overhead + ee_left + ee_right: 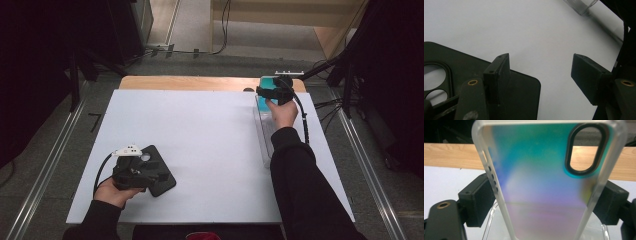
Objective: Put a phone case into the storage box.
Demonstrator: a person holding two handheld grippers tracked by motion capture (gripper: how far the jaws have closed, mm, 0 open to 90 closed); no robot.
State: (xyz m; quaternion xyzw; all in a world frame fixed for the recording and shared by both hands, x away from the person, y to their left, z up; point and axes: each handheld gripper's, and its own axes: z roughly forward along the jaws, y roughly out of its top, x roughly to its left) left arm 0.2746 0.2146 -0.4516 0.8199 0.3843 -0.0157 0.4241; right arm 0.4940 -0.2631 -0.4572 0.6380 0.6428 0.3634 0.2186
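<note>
From the high view, the right gripper (272,93) hangs over the far right corner of the white table (200,135), holding an iridescent phone case (263,100) above a clear plastic rack (263,137) that runs along the table's right edge toward the person. The left gripper (150,172) rests near the front left, on a black phone case (159,170) lying flat with its long axis angled away from the hand.

In the left gripper view, the jaws stand apart with nothing between them; the left jaw sits over the black case's edge, bare white table under the gap.

In the right gripper view, the iridescent case stands upright, long axis vertical, camera cutout at top, between the two jaws. Each pad appears to meet a frosted side rim, though contact is hard to confirm. The rack lies directly below, so the right hand is the nearer one for setting the case down.
</note>
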